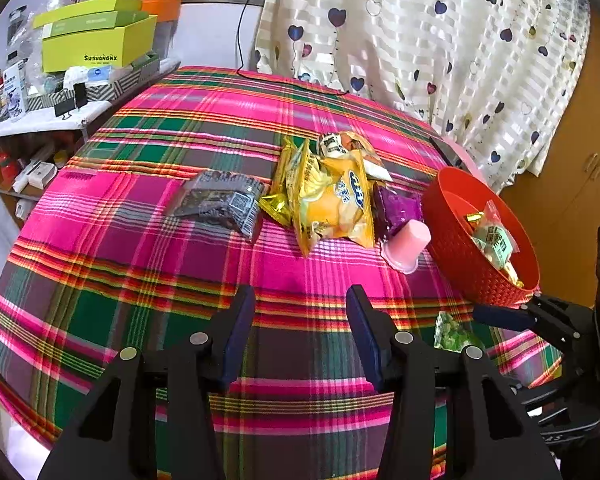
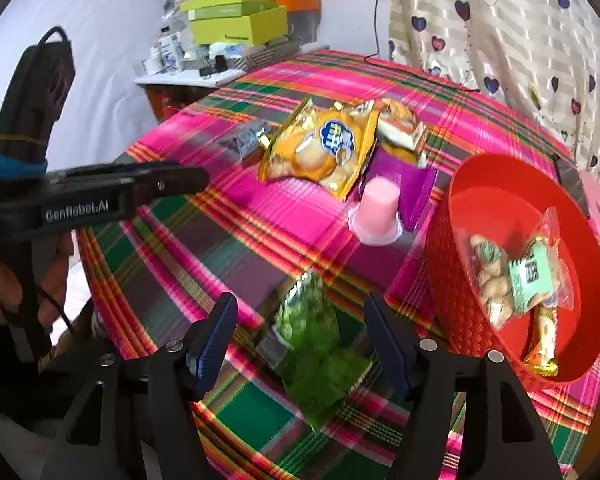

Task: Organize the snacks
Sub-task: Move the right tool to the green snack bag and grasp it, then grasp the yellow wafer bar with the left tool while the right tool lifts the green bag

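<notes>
A: Snacks first — where do they lie?

B: On the pink-and-green plaid cloth (image 1: 140, 216) covering the desk. A crinkly green snack packet (image 2: 308, 332) lies flat between the fingers of the right gripper (image 2: 300, 340), whose jaws stand wide apart with no pad touching it. That picture is blurred there, so the print on it is unreadable.

A: And from that packet outward?

B: At two o'clock from it, the round red plastic basket (image 2: 452, 280) with a textured wall. Inside are a clear bag of pale round pieces with a mint label (image 2: 508, 276) and a gold-wrapped sweet (image 2: 544, 344). At twelve o'clock stands a pink jelly cup (image 2: 376, 212), upside down on its lid, just beside the basket. Behind it, touching, is a purple foil pouch (image 2: 412, 188). Further at twelve lies a big yellow crisp bag with a blue logo (image 2: 320, 148), overlapping a smaller orange-and-white packet (image 2: 404, 124).

A: Anything left of the pile?

B: A grey printed packet (image 1: 220, 204), at nine o'clock of the yellow bag, touching its edge.

A: The left gripper?

B: The left gripper (image 1: 300, 320) hangs over bare cloth, jaws apart, nothing between them. A hand (image 2: 24, 276) holds it.

A: Beyond the desk?

B: A heart-patterned curtain (image 1: 440, 40) at one o'clock and yellow-green cardboard boxes (image 1: 96, 36) on a cluttered side shelf at ten.
</notes>
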Motion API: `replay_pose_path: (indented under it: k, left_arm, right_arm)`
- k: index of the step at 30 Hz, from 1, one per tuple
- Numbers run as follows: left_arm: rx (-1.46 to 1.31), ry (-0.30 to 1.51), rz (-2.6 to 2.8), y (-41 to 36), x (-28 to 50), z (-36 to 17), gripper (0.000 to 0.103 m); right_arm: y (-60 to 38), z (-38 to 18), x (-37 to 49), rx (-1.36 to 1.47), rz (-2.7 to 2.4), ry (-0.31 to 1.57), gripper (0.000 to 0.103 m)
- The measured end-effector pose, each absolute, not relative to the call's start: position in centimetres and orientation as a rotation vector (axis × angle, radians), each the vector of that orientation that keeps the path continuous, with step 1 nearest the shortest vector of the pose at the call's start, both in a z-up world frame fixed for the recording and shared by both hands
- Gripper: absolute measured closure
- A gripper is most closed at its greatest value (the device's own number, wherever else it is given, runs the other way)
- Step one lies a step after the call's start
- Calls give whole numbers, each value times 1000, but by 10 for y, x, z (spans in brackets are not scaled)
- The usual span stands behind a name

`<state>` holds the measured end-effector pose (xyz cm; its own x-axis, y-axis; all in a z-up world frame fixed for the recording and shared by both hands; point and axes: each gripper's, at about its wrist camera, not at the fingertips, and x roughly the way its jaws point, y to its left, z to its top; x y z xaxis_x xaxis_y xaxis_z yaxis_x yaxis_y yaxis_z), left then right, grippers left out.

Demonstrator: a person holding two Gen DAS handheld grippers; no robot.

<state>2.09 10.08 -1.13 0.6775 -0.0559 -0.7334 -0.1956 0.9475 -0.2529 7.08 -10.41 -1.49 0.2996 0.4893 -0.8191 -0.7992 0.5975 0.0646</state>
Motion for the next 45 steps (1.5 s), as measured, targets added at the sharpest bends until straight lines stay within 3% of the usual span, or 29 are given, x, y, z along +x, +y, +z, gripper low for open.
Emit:
replay_pose_path:
  k: [10, 12, 13, 20, 45]
  left_arm:
    - [-343, 831, 91, 109, 26, -12, 54]
    - [-351, 831, 105, 116, 28, -13, 54]
    - [-353, 829, 112, 119, 30, -14, 54]
    - [-365, 832, 153, 143, 43, -20, 54]
    - [-338, 809, 11, 120, 122, -14, 54]
  right_arm:
    - [-103, -39, 73, -474, 903, 985, 37]
    - [-102, -42, 73, -484, 891, 989, 44]
    - [-102, -42, 74, -473, 894, 987, 57]
    - [-100, -30, 80, -446, 872, 932, 74]
    - [-97, -4, 94, -360, 866, 861, 80]
